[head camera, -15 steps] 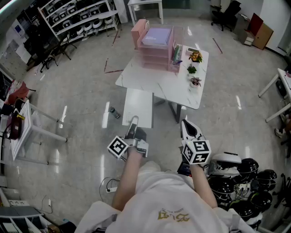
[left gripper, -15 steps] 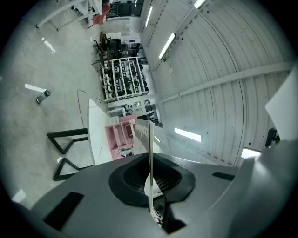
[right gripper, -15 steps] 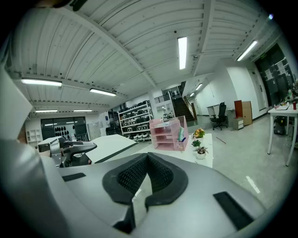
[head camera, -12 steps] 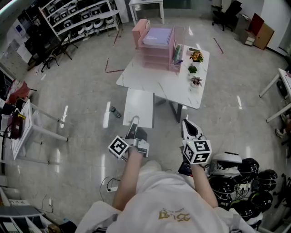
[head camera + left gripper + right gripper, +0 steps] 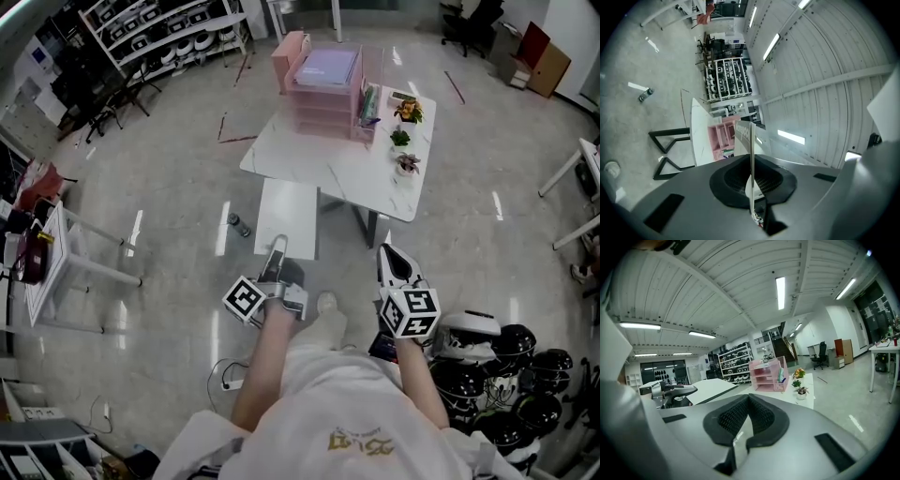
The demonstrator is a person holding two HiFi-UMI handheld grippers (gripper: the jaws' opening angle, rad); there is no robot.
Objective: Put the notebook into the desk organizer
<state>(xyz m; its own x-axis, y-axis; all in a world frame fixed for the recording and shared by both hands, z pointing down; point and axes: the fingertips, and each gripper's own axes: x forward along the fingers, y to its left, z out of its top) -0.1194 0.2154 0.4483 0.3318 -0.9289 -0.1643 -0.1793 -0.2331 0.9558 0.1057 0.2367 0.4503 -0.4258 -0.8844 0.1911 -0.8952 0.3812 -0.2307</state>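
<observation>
One notebook edge-on between closed fingers of left gripper.

We see the white notebook held flat and level, its near edge clamped in the left hand-held gripper. The pink tiered desk organizer stands upright on the white surface, well apart.

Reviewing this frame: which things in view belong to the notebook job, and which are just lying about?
Job: notebook, clamped in the left gripper; pink desk organizer; white table under it.
Lying about: three potted plants; bottle on the floor; black helmets; shelving rack. The right gripper is shut and empty.
</observation>
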